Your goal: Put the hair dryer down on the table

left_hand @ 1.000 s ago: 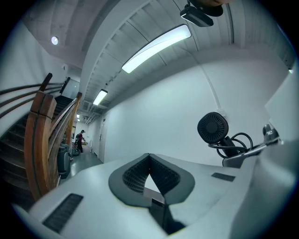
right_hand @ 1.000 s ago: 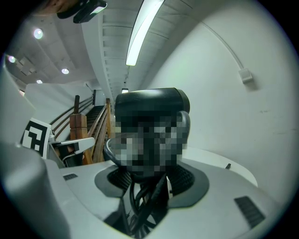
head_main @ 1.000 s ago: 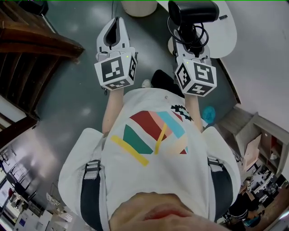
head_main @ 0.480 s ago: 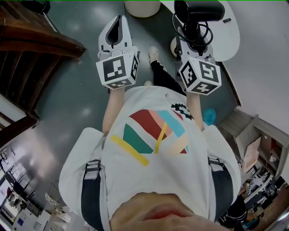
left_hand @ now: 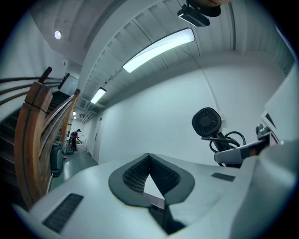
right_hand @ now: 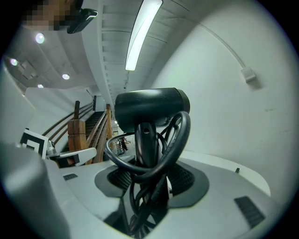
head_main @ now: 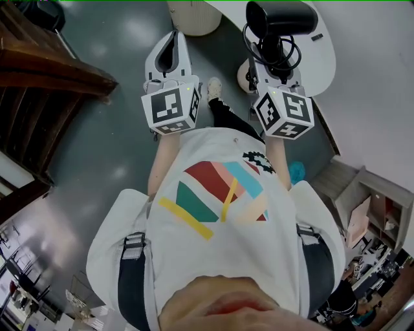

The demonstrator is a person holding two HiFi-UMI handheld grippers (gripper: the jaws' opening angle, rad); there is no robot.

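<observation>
In right gripper jaws, hair dryer near table; left gripper alongside.

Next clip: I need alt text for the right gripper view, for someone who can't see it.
The right gripper grips a black hair dryer upright by its handle, its black cord looped around the handle. Behind are a white wall, a ceiling strip light and, at left, a wooden staircase and the left gripper.
</observation>
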